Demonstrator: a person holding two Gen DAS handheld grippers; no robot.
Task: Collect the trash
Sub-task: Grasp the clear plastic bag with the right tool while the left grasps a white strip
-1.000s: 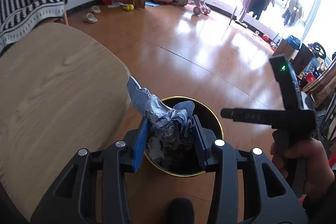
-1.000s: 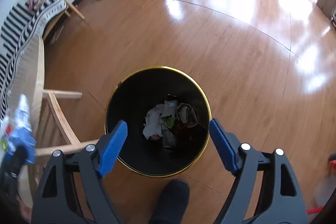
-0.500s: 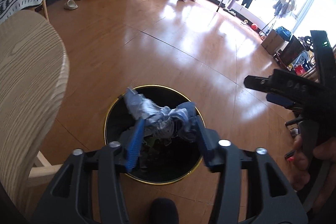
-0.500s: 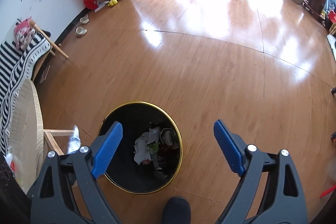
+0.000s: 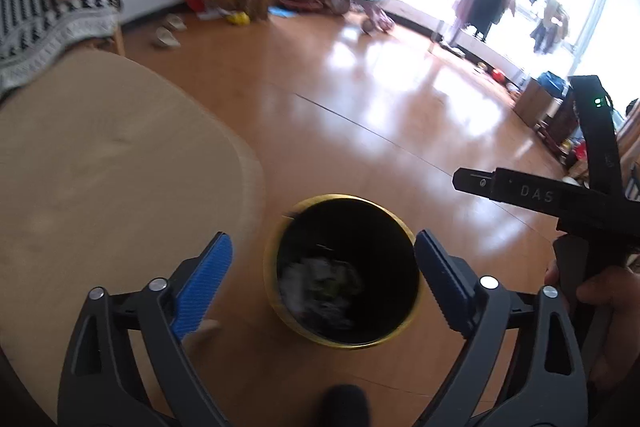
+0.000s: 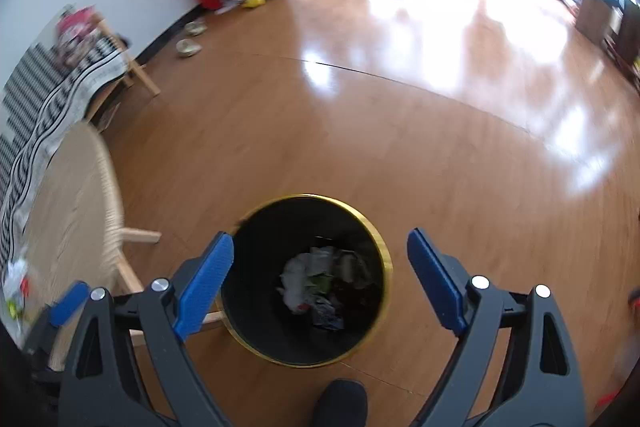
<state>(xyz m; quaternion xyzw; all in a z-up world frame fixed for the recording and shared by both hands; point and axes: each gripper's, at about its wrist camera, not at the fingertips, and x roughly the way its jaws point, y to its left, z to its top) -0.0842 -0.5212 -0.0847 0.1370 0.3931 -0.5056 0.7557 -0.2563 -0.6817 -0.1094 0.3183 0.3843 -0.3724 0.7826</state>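
A black bin with a gold rim [image 5: 340, 197] [image 6: 312, 197] stands on the wooden floor beside a light wooden table [image 5: 100, 167]. Crumpled trash [image 5: 316, 283] [image 6: 316, 279] lies at its bottom. My left gripper [image 5: 322, 239] hovers above the bin, its jaws opening wide with nothing between them. My right gripper [image 6: 320, 235] also hangs over the bin, open and empty. In the left wrist view the right gripper's black body [image 5: 560, 195] shows at the right, held by a hand [image 5: 608, 303]. The right wrist view is blurred at its lower left, where a blue pad [image 6: 68, 303] of the left gripper shows.
The table edge [image 6: 108, 187] and its leg [image 6: 136, 235] stand just left of the bin. White crumpled bits [image 6: 16, 279] lie at the table's left edge. A striped blanket [image 5: 48, 19] covers a chair behind. Slippers [image 6: 188, 45], potted plants and a clothes rack stand far off.
The left gripper held a crumpled blue-white wrapper over the bin; its jaws have opened and the wrapper is gone from them. Both grippers have risen from the bin.
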